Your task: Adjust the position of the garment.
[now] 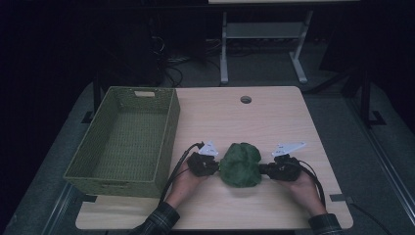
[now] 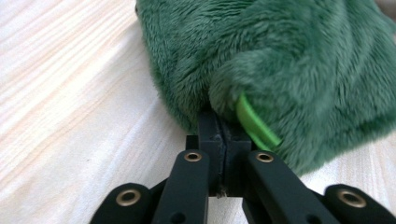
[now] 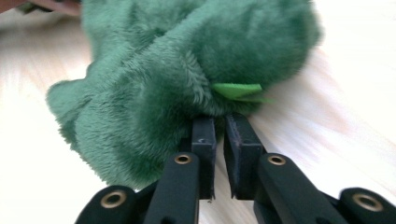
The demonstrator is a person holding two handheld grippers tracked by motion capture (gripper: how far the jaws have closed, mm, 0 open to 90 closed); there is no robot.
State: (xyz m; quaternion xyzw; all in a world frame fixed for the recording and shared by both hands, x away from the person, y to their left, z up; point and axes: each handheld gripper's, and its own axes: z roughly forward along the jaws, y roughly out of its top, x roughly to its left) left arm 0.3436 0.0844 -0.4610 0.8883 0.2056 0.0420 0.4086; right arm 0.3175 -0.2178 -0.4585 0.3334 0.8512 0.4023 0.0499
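A bundled dark green fleece cloth [image 1: 240, 164] lies on the front middle of the wooden table [image 1: 274, 117]. My left gripper [image 1: 216, 167] meets it from the left. In the left gripper view the jaws are pressed together with their tips [image 2: 218, 119] pinched into the cloth [image 2: 280, 56], beside a bright green tag [image 2: 256, 123]. My right gripper [image 1: 265, 169] reaches it from the right. In the right gripper view its jaws stand a narrow slit apart at the cloth's [image 3: 187, 70] edge, tips [image 3: 219, 122] under the pile and below another green tag [image 3: 239, 90]. Nothing shows inside the slit.
A green woven basket [image 1: 167, 129] with nothing in it stands at the table's left side, close to my left hand. A round cable hole [image 1: 245, 99] sits near the far edge. Beyond the table are a dark floor and a white desk frame [image 1: 224, 54].
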